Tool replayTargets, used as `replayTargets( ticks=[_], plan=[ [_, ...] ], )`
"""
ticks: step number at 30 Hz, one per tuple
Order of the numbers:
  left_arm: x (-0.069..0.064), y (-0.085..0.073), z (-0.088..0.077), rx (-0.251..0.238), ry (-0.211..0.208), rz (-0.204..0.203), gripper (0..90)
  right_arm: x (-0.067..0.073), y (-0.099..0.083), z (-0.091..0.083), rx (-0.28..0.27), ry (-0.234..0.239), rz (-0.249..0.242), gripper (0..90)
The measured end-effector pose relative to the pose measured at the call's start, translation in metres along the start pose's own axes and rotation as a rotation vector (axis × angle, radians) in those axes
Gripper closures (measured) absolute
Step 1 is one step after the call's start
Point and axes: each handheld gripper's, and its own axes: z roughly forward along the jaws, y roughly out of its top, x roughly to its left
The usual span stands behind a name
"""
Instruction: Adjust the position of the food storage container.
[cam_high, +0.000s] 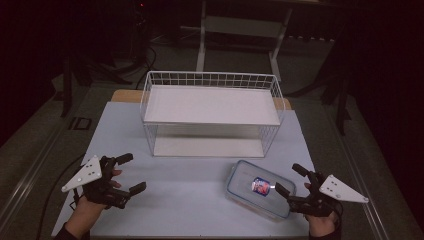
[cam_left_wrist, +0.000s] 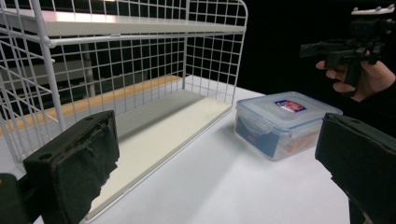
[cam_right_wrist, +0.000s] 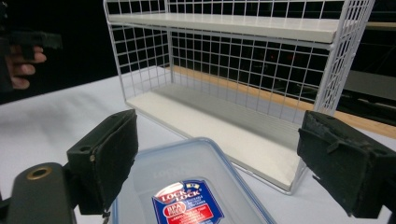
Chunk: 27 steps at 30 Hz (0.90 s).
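To take the clear, blue-rimmed plastic food box (cam_high: 258, 188) cleanly, I should bring my right gripper (cam_high: 286, 179) squarely over its short end and close on both side walls, not the slick lid. The box sits on the white table (cam_high: 190, 190), just in front of the white wire two-tier rack (cam_high: 212, 114). My right jaws are spread wide, just beside the box; my left gripper (cam_high: 131, 174), also spread and empty, hovers well apart.

From above my near edge one camera looks down the table; my two tong cameras sit low, facing far, both catching the wire rack (cam_left_wrist: 121, 70) and lidded box (cam_right_wrist: 196, 186).
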Motion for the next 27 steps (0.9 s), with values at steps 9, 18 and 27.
replayTargets(
  ticks=[9,18,27],
  plan=[
    [0.000,-0.002,0.001,0.011,-0.006,0.000,0.0,-0.001,0.007,-0.003,0.006,0.002,0.008,11.8],
    [-0.003,-0.001,0.002,0.013,-0.011,0.008,0.0,0.002,0.012,-0.016,0.078,-0.038,-0.007,22.0],
    [-0.003,0.000,0.002,0.016,-0.008,0.012,0.0,-0.007,-0.015,-0.041,0.203,-0.079,0.013,60.5]
  ],
)
